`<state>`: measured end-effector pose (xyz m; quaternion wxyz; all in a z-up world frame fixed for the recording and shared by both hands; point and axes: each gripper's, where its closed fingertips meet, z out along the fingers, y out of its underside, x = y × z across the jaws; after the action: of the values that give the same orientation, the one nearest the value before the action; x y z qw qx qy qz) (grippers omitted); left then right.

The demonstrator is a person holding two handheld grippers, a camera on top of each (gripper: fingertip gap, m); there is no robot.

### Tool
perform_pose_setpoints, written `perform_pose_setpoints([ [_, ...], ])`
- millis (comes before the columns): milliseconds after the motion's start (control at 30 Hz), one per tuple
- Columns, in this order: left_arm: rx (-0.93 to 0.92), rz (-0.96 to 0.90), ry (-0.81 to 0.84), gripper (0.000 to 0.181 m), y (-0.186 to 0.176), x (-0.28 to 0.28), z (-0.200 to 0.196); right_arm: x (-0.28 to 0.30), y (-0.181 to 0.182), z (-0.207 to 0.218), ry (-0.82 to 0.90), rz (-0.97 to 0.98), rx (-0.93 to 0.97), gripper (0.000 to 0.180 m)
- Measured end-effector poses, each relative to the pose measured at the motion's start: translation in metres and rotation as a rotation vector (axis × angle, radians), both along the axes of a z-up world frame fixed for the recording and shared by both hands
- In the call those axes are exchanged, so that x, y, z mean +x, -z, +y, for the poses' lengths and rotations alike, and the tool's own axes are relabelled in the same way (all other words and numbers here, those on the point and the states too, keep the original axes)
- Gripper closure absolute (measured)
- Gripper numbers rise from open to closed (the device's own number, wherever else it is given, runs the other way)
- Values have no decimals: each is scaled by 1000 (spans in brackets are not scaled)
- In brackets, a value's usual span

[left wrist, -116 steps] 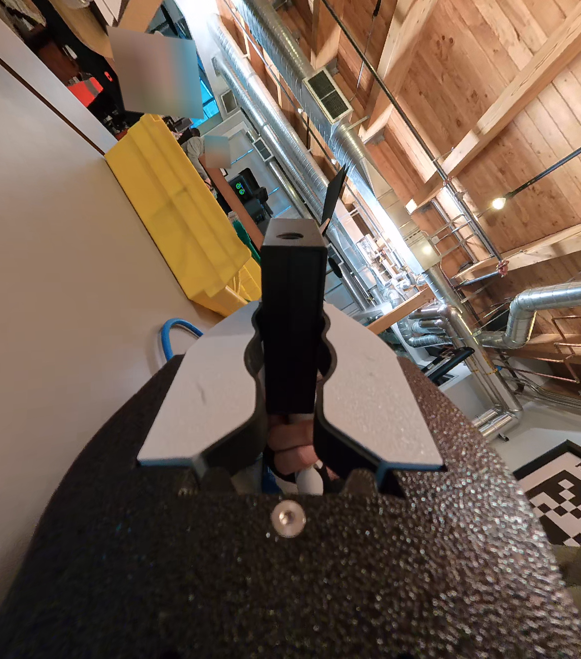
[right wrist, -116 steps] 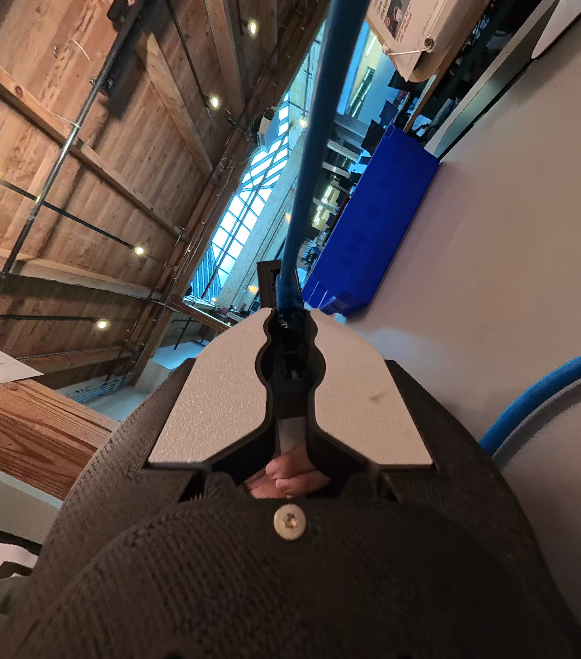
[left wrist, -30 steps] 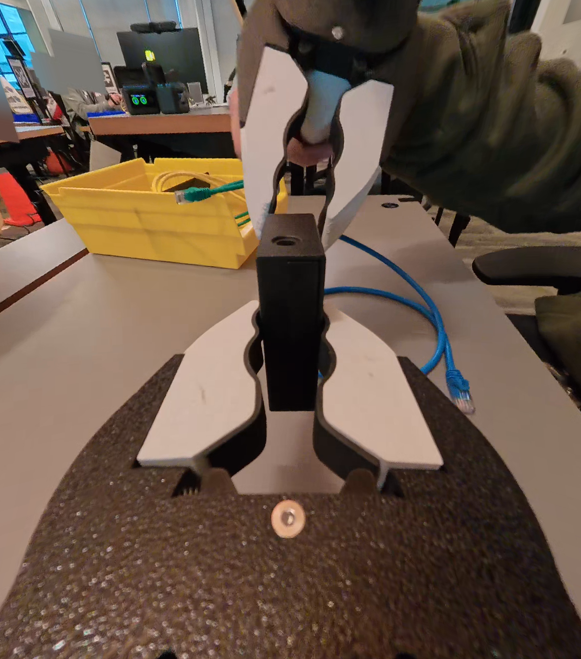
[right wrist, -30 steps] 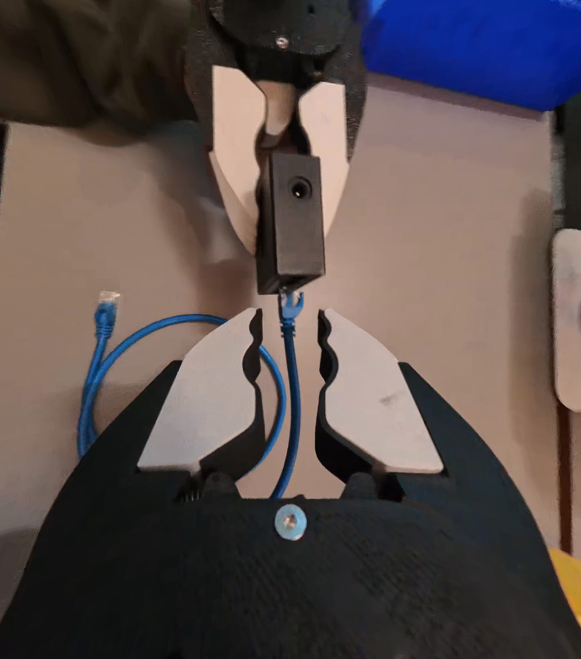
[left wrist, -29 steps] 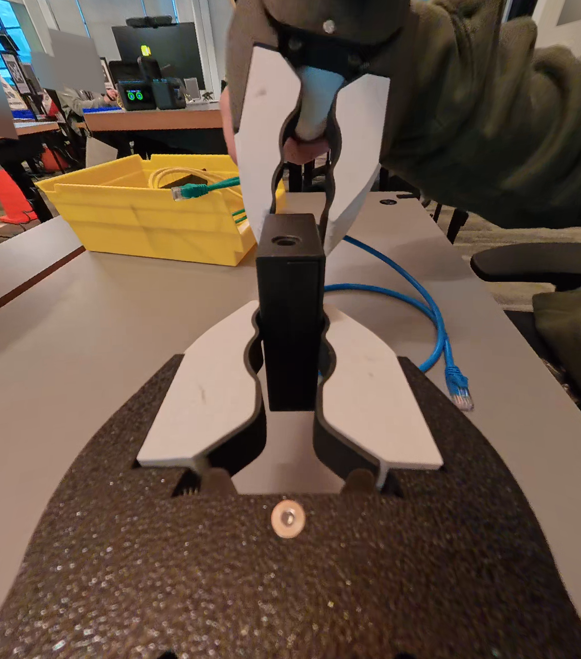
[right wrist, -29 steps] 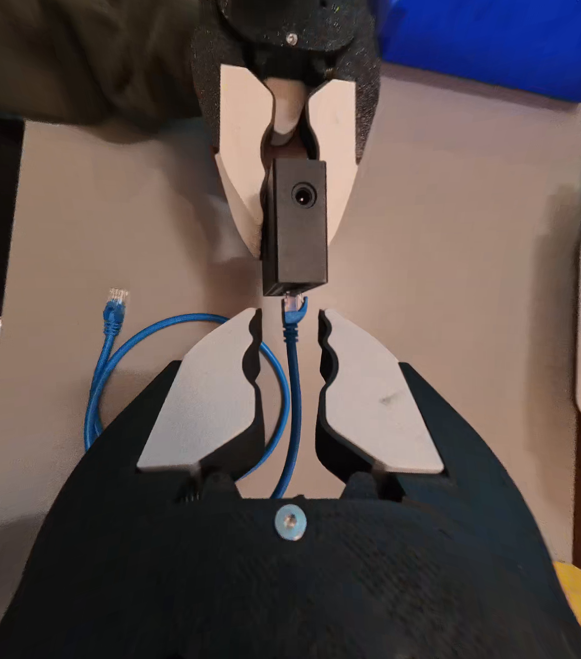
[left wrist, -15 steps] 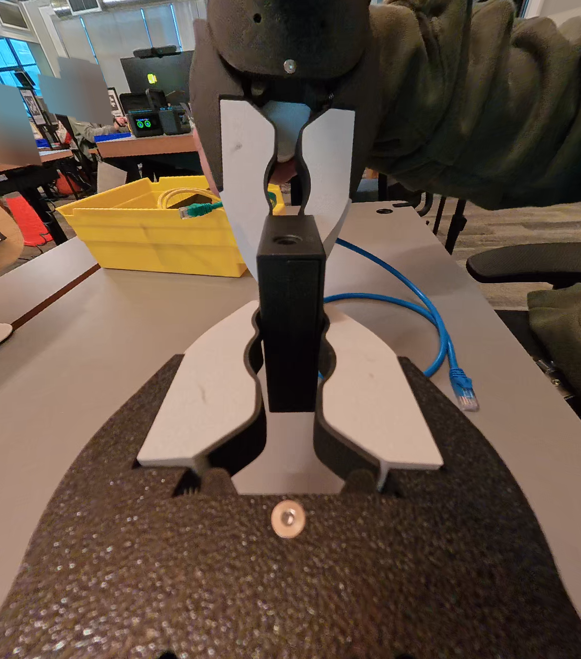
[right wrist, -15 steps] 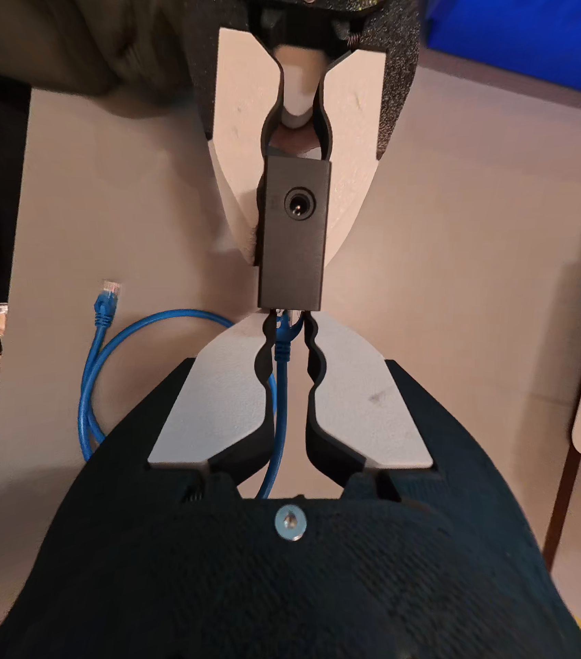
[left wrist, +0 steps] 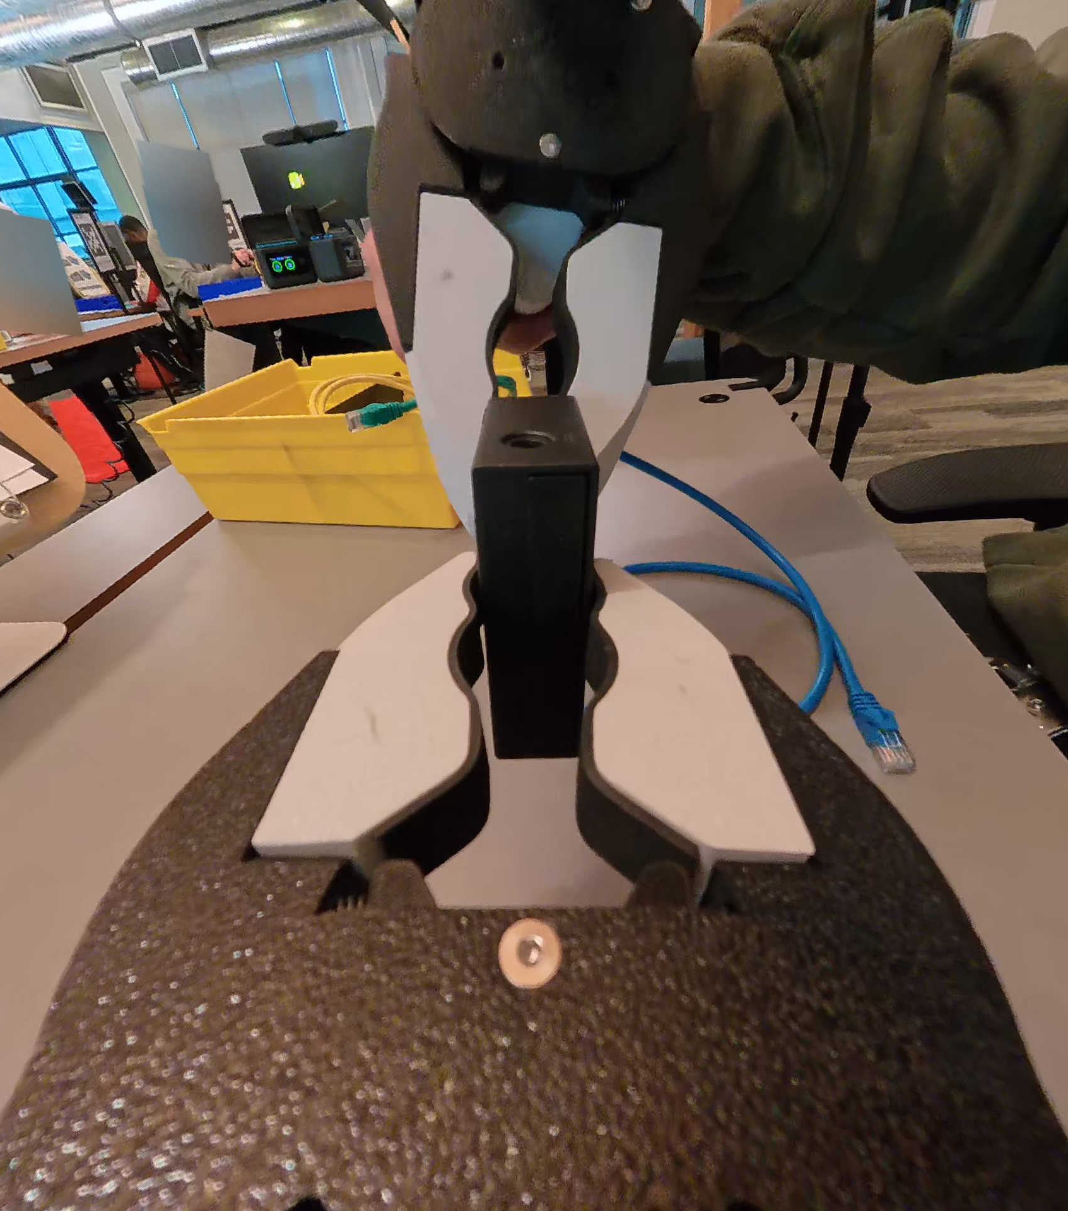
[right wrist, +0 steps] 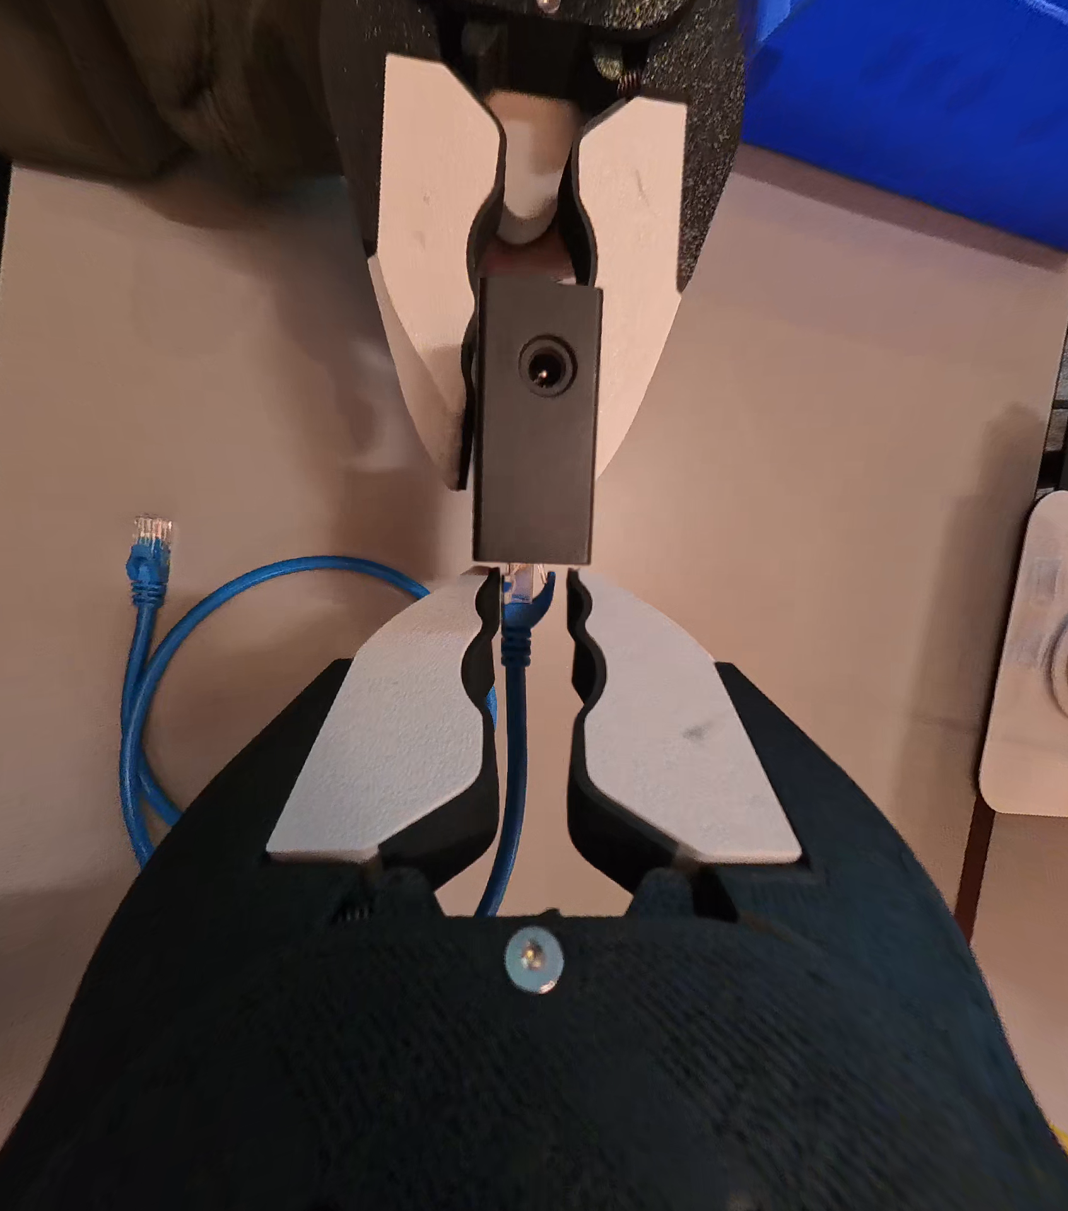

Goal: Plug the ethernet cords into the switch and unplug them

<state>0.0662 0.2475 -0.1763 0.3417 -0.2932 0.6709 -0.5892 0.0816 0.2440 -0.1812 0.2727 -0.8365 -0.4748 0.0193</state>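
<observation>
My left gripper (left wrist: 534, 590) is clamped tight, pointing at twelve o'clock; my right gripper (right wrist: 528, 590), opposite and tip to tip, stands slightly parted.

yellow bin (left wrist: 295, 459) back left | blue bin (right wrist: 950, 111) far right | office chair (left wrist: 1003, 478) beside table (left wrist: 125, 655)

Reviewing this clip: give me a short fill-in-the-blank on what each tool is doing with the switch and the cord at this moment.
1. The left tool is shut on the black ____.
2. The cord running between the right tool's fingers is ____ in colour.
3. The right tool's jaws stand slightly ____, not clamped on the cord.
4. The cord's free plug lies on the ____.

Missing words: switch; blue; open; table
</observation>
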Motion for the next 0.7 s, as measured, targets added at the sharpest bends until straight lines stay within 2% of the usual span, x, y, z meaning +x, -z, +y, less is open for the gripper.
perform_pose_setpoints([
  [133,2,-3,1,154,0,1,-1,1,7,-2,-2,-16,-40,164],
  [533,-21,-30,-12,154,-5,0,2,-1,-2,5,-16,-59,29,161],
  [700,5,-24,-15,154,-2,0,1,-1,1,1,-16,-64,-19,164],
])
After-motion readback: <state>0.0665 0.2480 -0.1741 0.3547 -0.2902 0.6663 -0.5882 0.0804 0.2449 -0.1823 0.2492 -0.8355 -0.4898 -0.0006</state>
